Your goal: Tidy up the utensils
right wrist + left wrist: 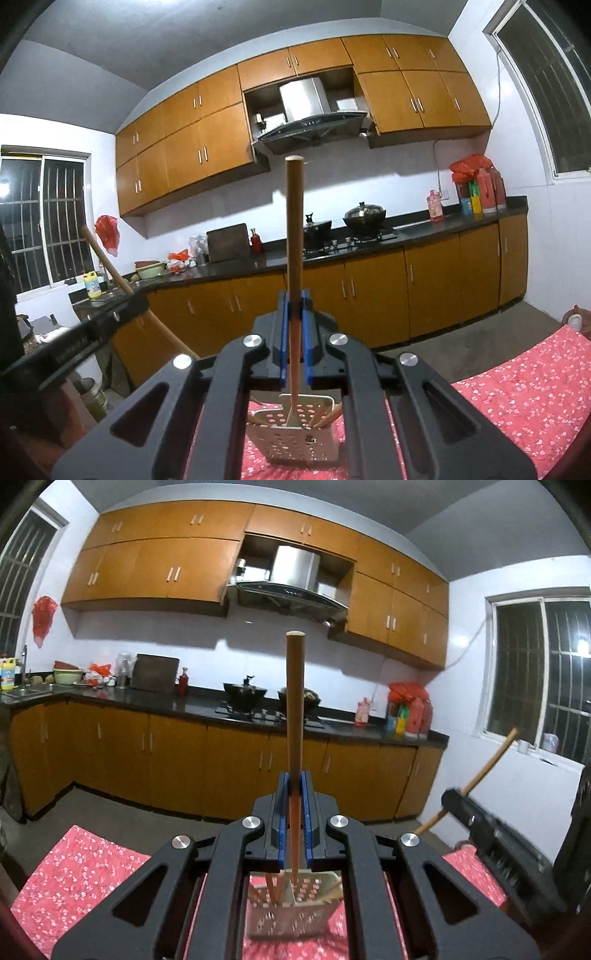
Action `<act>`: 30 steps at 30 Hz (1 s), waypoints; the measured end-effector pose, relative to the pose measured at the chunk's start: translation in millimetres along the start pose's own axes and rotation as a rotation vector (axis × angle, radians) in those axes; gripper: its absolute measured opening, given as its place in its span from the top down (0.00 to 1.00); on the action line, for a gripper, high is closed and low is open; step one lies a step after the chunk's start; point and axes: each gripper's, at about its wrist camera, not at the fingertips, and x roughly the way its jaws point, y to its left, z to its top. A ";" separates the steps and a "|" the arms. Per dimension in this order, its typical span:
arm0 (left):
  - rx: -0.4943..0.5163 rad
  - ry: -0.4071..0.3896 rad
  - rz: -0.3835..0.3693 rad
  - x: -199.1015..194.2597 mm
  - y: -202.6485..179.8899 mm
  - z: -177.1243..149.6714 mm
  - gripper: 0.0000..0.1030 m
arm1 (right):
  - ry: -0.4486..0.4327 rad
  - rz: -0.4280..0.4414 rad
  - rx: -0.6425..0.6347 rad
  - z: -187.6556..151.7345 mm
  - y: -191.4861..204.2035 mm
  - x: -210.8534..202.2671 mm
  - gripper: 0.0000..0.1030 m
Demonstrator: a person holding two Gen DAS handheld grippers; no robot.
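Note:
My left gripper [295, 779] is shut on a wooden-handled utensil [295, 686] that stands upright, its lower end in a perforated metal utensil holder [291, 912] on the red floral tablecloth. My right gripper [295, 299] is shut on a wooden-handled slotted spatula [295, 221], whose perforated head [295, 406] sits in the same holder [299, 443] with chopsticks [325, 413] beside it. The right gripper also shows at the right of the left wrist view [452, 799], and the left gripper at the left of the right wrist view [142, 301].
The table has a red floral cloth [81, 871]. Beyond it is a grey floor and a kitchen counter [207, 709] with two pots on a stove [245, 696], bottles [410, 712] and a sink [22, 692]. Wooden cabinets hang above.

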 end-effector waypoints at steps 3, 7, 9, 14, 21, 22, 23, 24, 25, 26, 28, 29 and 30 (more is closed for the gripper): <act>0.002 0.013 0.021 15.7 0.8 -5.2 0.93 | 0.031 -0.011 -0.006 -9.3 -1.9 18.5 0.92; 0.004 0.055 0.030 31.4 1.2 -18.3 0.93 | 0.063 -0.021 -0.011 -21.6 -1.4 34.6 0.92; 0.002 0.077 0.029 38.9 2.1 -25.0 0.93 | 0.082 -0.024 -0.011 -27.0 -1.0 42.3 0.93; -0.007 0.143 0.007 50.8 5.4 -39.1 0.93 | 0.152 -0.017 -0.011 -39.8 0.1 55.5 0.89; -0.025 0.110 0.009 35.9 14.4 -35.8 0.50 | 0.109 -0.017 0.015 -31.2 -5.0 33.1 0.66; -0.028 0.101 0.007 31.5 16.1 -33.5 0.48 | 0.098 -0.016 0.019 -28.7 -6.1 27.9 0.62; -0.031 0.095 0.003 26.9 17.4 -31.0 0.48 | 0.083 -0.015 0.024 -25.9 -6.7 20.2 0.59; -0.034 0.087 0.002 21.1 19.7 -27.6 0.46 | 0.073 -0.016 0.025 -24.4 -7.3 14.2 0.54; -0.036 0.081 0.001 14.3 21.8 -25.7 0.41 | 0.063 -0.018 0.027 -23.0 -8.1 7.6 0.48; -0.037 0.072 0.003 7.6 23.8 -23.3 0.38 | 0.052 -0.019 0.028 -22.2 -8.2 -2.1 0.43; -0.032 0.055 0.014 -9.3 28.9 -22.5 0.26 | 0.038 -0.029 0.024 -23.3 -8.3 -17.3 0.26; -0.030 0.049 0.020 -15.1 30.8 -22.7 0.21 | 0.033 -0.036 0.019 -25.2 -8.1 -24.8 0.22; -0.025 0.037 0.034 -28.0 35.2 -24.7 0.14 | 0.028 -0.042 0.014 -27.7 -8.2 -31.7 0.14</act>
